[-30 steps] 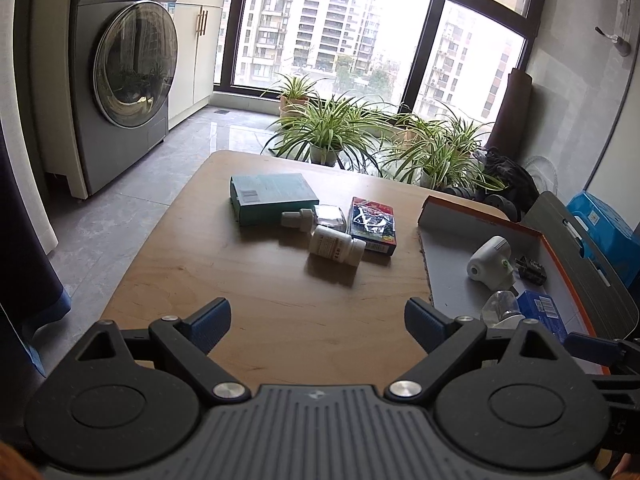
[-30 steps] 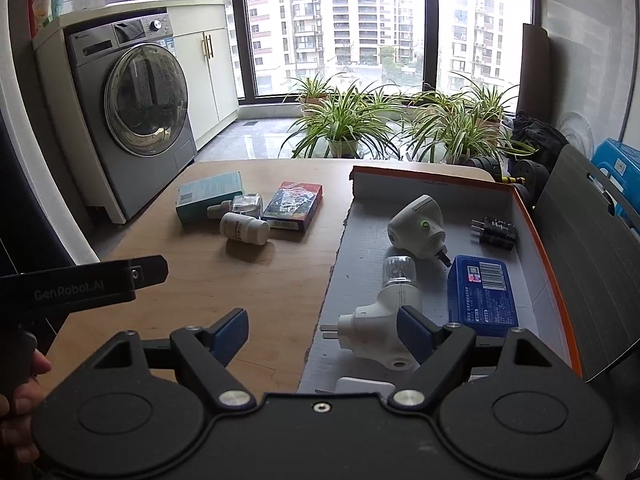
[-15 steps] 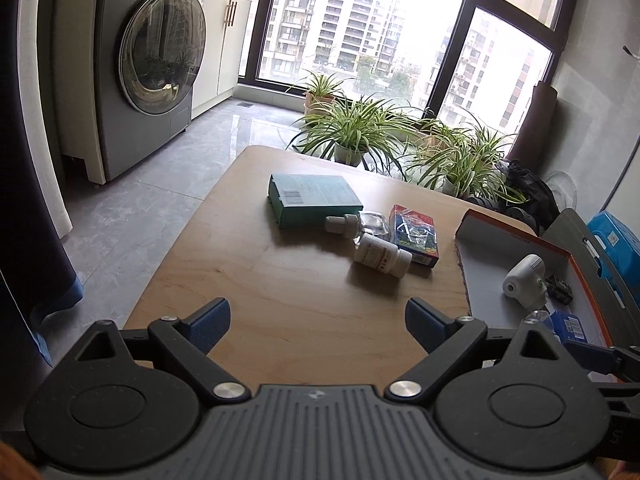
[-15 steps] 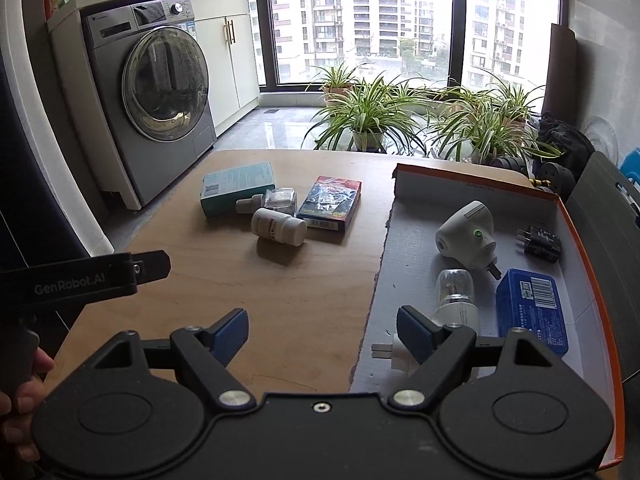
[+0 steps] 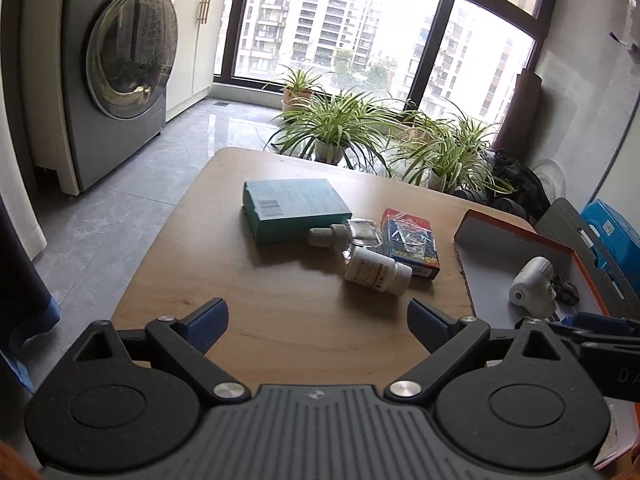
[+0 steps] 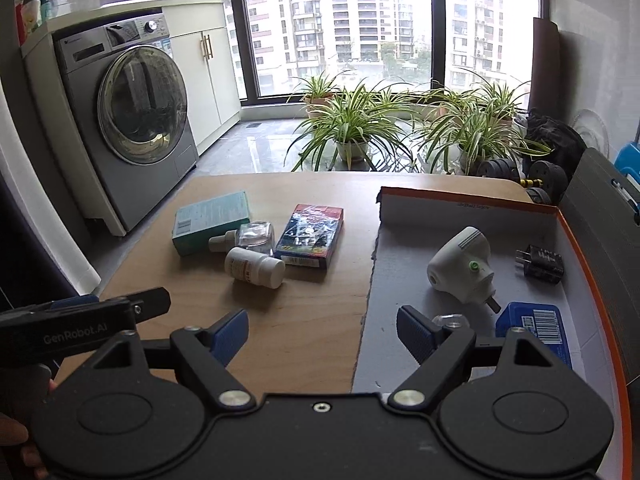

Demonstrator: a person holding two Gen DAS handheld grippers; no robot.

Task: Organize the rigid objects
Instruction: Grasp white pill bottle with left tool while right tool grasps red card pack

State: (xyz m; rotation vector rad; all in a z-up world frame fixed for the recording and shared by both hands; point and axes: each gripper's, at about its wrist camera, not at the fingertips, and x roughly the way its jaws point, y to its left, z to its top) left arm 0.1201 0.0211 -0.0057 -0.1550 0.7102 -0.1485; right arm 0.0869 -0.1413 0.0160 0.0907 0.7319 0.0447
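A: While both claws hang over the near edge of the tabletop (image 5: 280, 320), what is listed on the bare wood?

B: Four items in one cluster. Item one, teal box (image 5: 294, 208), lying flat, farthest left. Item two, clear glass bottle (image 5: 348, 236) with a grey cap, on its side, just beside the teal box. Item three, white pill bottle (image 5: 378, 272), on its side, nearest the claws, touching or all but touching the glass bottle. Item four, red-and-blue card box (image 5: 412, 242), flat, to the right of the bottles.

A: And the tray?

B: Grey cardboard tray with an orange rim (image 6: 592, 280), at the right of the tabletop. Contents: white plug-in device (image 6: 460, 266) with a green dot; black plug adapter (image 6: 542, 264) by the far right wall; blue box (image 6: 534, 332) with a barcode, near side; a clear-topped piece partly hidden behind the right claw's finger.

A: Claw states?

B: Left claw (image 5: 318, 324): jaws opening, wide apart, nothing between them, only wood below. Right claw (image 6: 322, 334): released, jaws wide, grasping nothing, straddling the tray's left edge. The left claw's side also shows at the left of the right wrist view.
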